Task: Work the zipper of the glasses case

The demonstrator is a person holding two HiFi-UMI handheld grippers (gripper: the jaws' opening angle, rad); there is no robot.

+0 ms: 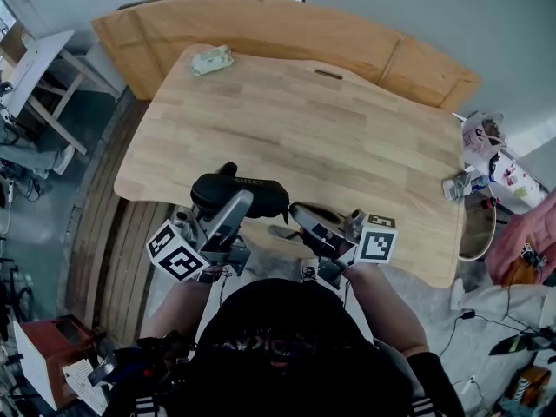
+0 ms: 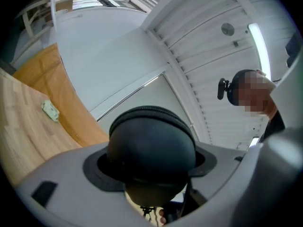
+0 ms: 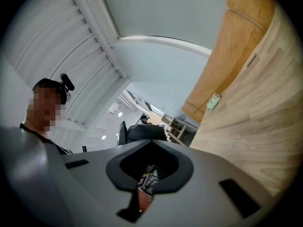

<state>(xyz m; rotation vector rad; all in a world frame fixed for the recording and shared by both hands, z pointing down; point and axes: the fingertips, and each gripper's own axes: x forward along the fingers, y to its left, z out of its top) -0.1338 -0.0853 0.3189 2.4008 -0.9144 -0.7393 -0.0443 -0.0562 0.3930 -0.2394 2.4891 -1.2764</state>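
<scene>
A black oval glasses case (image 1: 254, 189) hangs over the near edge of the wooden table (image 1: 330, 137). My left gripper (image 1: 236, 201) clamps it from the left with its jaws wide around the body. In the left gripper view the case's rounded end (image 2: 151, 145) fills the gap between the jaws, with its zipper seam arching over the top. My right gripper (image 1: 297, 211) is shut and its tip sits at the case's right end. In the right gripper view the jaws (image 3: 150, 148) meet with the case (image 3: 147, 132) just beyond them. Whether they pinch the zipper pull is hidden.
A crumpled pale green cloth (image 1: 211, 60) lies at the table's far left corner. A curved wooden board (image 1: 278, 24) stands behind the table. Small clutter (image 1: 460, 183) sits at the right edge, with bags and boxes on the floor beyond it. The person's lap is right below the grippers.
</scene>
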